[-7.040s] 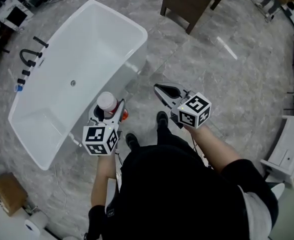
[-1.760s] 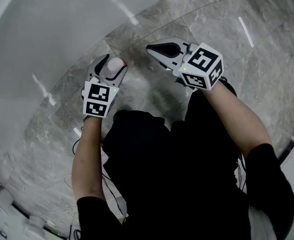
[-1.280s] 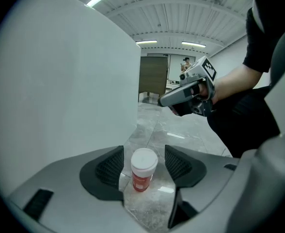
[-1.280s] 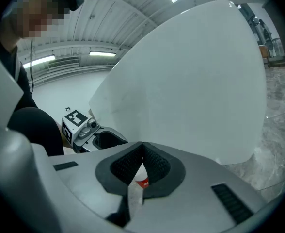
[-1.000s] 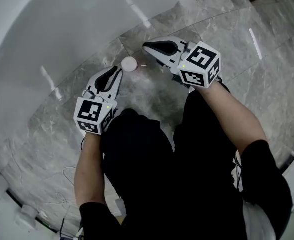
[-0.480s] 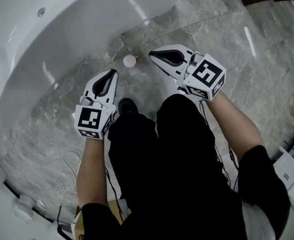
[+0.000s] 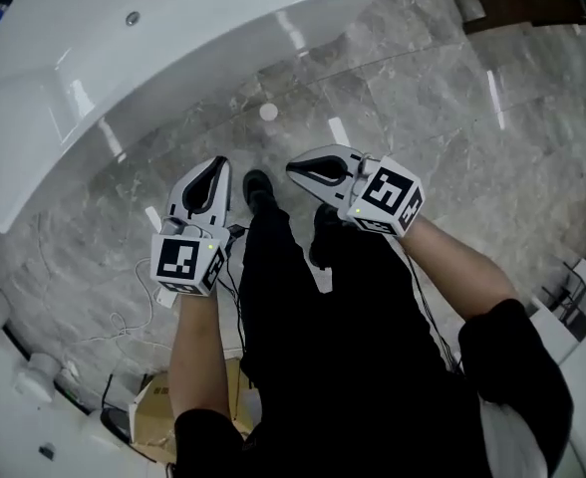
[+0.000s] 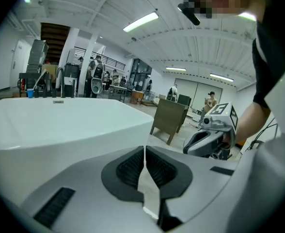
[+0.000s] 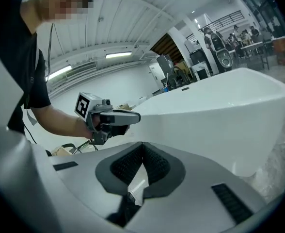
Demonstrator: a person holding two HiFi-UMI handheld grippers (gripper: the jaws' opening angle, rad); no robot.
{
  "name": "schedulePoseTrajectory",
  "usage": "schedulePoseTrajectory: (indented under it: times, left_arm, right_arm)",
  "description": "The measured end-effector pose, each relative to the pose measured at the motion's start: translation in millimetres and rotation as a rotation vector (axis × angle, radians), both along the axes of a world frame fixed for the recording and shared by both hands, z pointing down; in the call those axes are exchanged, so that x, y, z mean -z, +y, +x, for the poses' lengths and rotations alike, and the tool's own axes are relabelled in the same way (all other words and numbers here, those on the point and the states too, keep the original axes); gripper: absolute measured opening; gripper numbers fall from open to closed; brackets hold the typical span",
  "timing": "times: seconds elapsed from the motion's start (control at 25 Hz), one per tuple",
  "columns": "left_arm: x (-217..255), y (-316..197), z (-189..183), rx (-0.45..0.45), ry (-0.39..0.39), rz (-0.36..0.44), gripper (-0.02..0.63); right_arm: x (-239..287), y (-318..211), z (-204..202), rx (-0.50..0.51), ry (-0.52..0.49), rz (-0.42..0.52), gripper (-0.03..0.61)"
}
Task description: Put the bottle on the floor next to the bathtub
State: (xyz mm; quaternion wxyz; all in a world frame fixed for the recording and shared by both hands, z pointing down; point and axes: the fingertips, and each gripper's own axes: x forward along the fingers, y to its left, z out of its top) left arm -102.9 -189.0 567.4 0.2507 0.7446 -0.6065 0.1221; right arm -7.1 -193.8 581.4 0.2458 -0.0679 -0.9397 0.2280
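The bottle (image 7: 268,112), seen from above as a small white cap, stands alone on the grey marble floor just beside the white bathtub (image 7: 94,78). My left gripper (image 7: 220,161) hangs well back from the bottle, near the person's legs, shut and empty. To its right my right gripper (image 7: 291,166) is also shut with nothing in it. In the left gripper view the jaws (image 8: 144,149) are pressed together, with the bathtub (image 8: 60,125) ahead and the right gripper (image 8: 208,139) at the right. In the right gripper view the jaws (image 9: 142,145) meet, and the left gripper (image 9: 114,118) shows beyond them.
The person's black shoes (image 7: 256,185) stand between the grippers. Thin cables (image 7: 124,327) lie on the floor at the lower left near a cardboard box (image 7: 158,406). A dark wooden cabinet (image 8: 169,118) stands beyond the tub's end. White fixtures sit at the right edge (image 7: 582,307).
Both grippers have drawn back from the bottle toward the person's legs. The bottle stays standing by the tub. The head view has risen and shows more of the tub.
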Motion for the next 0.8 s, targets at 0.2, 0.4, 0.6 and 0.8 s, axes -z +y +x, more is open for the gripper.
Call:
schedulePoseTrajectory:
  times: [0.2, 0.4, 0.6, 0.8]
  left_arm:
    - [104, 24, 29, 0.041, 0.036, 0.039, 0.026]
    - [181, 41, 56, 0.063, 0.070, 0.069, 0.026]
    - [254, 62, 79, 0.118, 0.091, 0.109, 0.026]
    - [308, 89, 121, 0.108, 0.078, 0.133, 0.026]
  right_arm:
    - [101, 14, 21, -0.022, -0.036, 0.039, 0.028]
    - [178, 22, 58, -0.097, -0.081, 0.040, 0.028]
    - [226, 50, 101, -0.159, -0.102, 0.011, 0.028]
    - [259, 75, 146, -0.135, -0.085, 0.045, 0.028]
